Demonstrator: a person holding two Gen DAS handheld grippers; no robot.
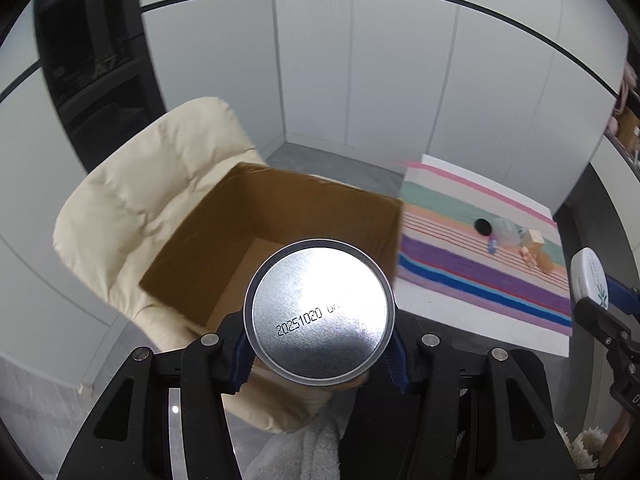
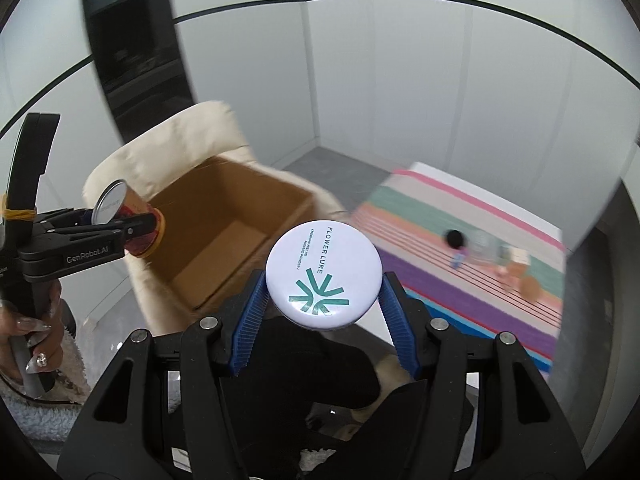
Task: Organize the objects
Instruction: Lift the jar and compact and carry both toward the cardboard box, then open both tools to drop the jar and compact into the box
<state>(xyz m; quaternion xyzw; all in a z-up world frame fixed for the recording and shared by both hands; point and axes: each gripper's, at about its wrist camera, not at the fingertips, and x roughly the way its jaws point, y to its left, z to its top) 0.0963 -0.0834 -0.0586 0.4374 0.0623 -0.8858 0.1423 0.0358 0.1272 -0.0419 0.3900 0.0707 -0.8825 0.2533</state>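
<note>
The shiny metal end of the can [image 1: 319,312] carried a dot-printed code reading "20251020", followed by further characters lost in the glare. The white round compact [image 2: 323,279] bore "FLOWER LURE" in teal capitals along one side, with smaller lines beside it, of which "PRESSED POWDER" could be read; the rest was too fine to make out. Below the words stood a teal logo of radiating strokes. The black body of the left hand-held gripper [image 2: 120,222] showed "GenRobot.AI" in pale lettering in the right wrist view.
</note>
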